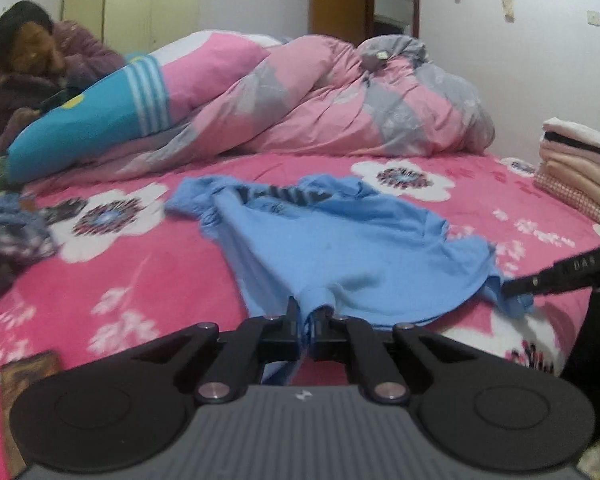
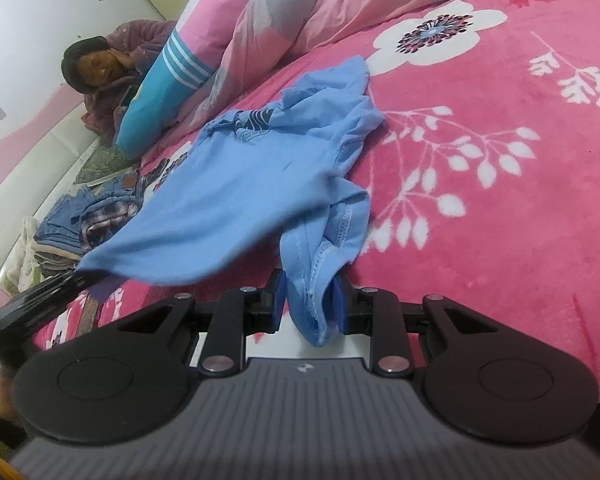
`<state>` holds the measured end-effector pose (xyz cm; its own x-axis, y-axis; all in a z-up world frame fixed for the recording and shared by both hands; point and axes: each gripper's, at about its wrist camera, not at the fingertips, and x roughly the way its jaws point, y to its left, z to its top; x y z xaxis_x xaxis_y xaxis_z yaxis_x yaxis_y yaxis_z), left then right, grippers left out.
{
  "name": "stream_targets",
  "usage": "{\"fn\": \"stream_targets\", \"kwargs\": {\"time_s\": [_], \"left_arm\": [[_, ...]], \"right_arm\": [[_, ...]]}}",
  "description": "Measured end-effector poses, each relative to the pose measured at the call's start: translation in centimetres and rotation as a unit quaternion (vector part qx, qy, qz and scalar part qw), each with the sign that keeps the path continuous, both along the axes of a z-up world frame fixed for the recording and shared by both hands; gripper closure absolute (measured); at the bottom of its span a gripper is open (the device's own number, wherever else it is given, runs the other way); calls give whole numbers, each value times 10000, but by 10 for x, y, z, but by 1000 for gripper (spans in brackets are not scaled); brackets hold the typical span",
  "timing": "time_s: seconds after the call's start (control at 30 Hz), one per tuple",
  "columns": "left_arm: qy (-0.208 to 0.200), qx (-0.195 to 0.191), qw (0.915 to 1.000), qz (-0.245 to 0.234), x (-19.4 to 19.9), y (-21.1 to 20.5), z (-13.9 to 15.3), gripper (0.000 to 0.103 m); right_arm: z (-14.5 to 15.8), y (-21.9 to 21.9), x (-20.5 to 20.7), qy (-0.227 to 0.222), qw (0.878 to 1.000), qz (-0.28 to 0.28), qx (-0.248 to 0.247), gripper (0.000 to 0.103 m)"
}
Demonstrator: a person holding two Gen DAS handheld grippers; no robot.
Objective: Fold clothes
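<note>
I've got the left gripper (image 1: 309, 320) clamped tight on the blue shirt (image 1: 340, 248) hem, right gripper (image 2: 309, 304) pinching its other bunched corner; shirt stretched between them over the pink bedspread (image 1: 140, 280)

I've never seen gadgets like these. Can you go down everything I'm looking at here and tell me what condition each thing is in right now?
Left gripper: shut on the hem.
Right gripper: shut on a bunched corner.
Blue T-shirt: rumpled, near edge lifted between both grippers.
Stack of clothes: folded, piled on the bed.
Jeans and plaid garment: crumpled heap, unfolded.
Quilt: bunched up.
Bedspread: spread flat.
</note>
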<state>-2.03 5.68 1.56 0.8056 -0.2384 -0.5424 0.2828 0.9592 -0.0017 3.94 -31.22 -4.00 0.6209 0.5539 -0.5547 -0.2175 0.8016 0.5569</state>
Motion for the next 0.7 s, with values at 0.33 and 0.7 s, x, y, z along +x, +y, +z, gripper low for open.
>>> {"fn": "stream_targets", "kwargs": {"time_s": [0.33,0.7], "left_arm": [[918,-112,9952,324,-12,29,-19,46],[603,-1544,9857,314,-16,36,19,25]], "right_arm": [[-6,0,4,98,9999,-50,-5,79],[-15,-18,4,219,9995,-168,178,79]]}}
